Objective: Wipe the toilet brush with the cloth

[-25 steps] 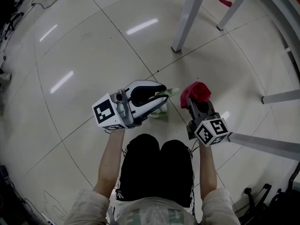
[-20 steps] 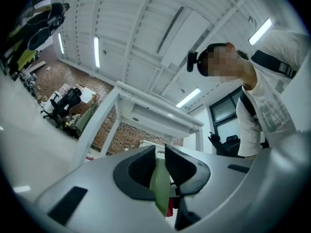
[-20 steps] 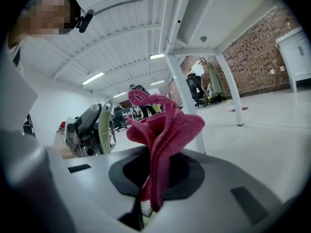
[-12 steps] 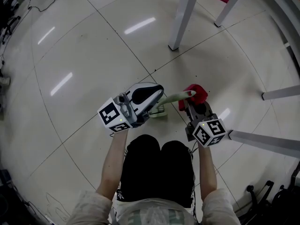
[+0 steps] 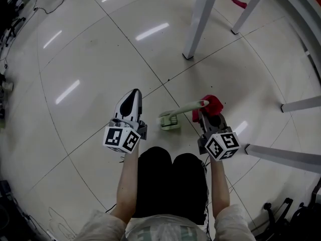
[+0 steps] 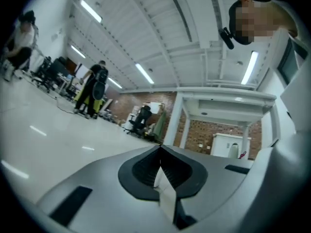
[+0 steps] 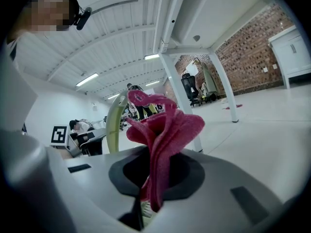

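Note:
The pale green toilet brush (image 5: 184,108) stands in its holder (image 5: 169,121) on the floor, its handle leaning right with the tip at the red cloth (image 5: 214,103). My right gripper (image 5: 206,112) is shut on that cloth, which bunches up out of its jaws. In the right gripper view the cloth (image 7: 165,130) fills the middle and the green handle (image 7: 113,125) rises just left of it, by the right gripper (image 7: 148,188). My left gripper (image 5: 133,94) is shut and empty, left of the brush and apart from it. In the left gripper view the left gripper (image 6: 160,154) shows nothing between its pads.
White table legs (image 5: 199,21) stand on the tiled floor beyond the brush, and white bars (image 5: 281,154) run along the right. The person's black-clad knees (image 5: 170,174) are just behind both grippers. People and office chairs (image 6: 92,89) are far off.
My left gripper has swung left and away from the brush handle, now pointing out over bare floor. The brush handle stays leaning toward the cloth. The right gripper has hardly moved.

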A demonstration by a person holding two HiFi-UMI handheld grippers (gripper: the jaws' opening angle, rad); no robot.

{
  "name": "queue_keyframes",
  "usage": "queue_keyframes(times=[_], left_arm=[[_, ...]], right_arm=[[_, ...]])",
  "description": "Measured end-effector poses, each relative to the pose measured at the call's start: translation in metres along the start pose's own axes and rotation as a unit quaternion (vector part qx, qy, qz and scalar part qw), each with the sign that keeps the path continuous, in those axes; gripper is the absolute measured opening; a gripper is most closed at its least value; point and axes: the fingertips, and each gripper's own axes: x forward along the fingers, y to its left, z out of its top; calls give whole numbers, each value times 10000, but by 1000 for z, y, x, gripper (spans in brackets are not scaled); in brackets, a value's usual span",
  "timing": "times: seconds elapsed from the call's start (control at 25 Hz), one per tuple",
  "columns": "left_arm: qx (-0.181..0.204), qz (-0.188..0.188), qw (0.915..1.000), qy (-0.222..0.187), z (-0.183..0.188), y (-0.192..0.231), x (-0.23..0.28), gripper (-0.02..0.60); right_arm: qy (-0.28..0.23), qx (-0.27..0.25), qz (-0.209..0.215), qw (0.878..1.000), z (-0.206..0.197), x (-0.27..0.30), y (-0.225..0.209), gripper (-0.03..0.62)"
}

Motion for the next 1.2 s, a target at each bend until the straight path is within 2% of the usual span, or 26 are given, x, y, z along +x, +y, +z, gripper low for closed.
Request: queue_keyframes(times=[0.08, 0.2, 0.28, 0.36, 0.48, 0.56, 0.68, 0.76, 0.84, 0.92, 1.04, 1.2], left_arm=[[-16, 348, 9994, -71, -5, 13, -11, 5], [-62, 418, 9990, -145, -2, 15, -15, 5], [-88, 444, 9989, -133, 14, 9, -13, 5], [-45, 464, 9989, -67, 49, -5, -11, 5], [224, 454, 9986, 129, 126, -37, -17, 5], [353, 450, 9982, 168, 190, -60, -19, 5], [495, 344, 9981, 112, 302, -101, -12, 5], [709, 271, 9969, 225, 377, -133, -13, 5], [886, 356, 9948, 358, 447, -161, -26, 5], [799, 402, 9956, 274, 509, -185, -41, 5], [628, 164, 9978, 145, 566, -215, -64, 5], [559, -225, 9982, 46, 590, -251, -94, 5]], right_arm=[[3, -31, -30, 10000, -1, 2, 0, 31], [-43, -96, -99, 9999, 7, 2, 0, 31], [-106, -132, -257, 9995, 26, -3, 2, 31], [-138, -176, -471, 9986, 60, -13, 10, 31], [-61, -369, -749, 9965, 129, -40, 39, 31], [-57, -470, -793, 9957, 188, -58, 67, 31], [-168, -516, -774, 9955, 296, -85, 116, 31], [-238, -511, -748, 9956, 372, -107, 160, 31], [-321, -483, -721, 9957, 444, -136, 209, 31], [-477, -505, -726, 9949, 505, -163, 252, 31], [-695, -594, -731, 9931, 560, -196, 301, 32], [-829, -463, -469, 9944, 574, -230, 345, 32]])
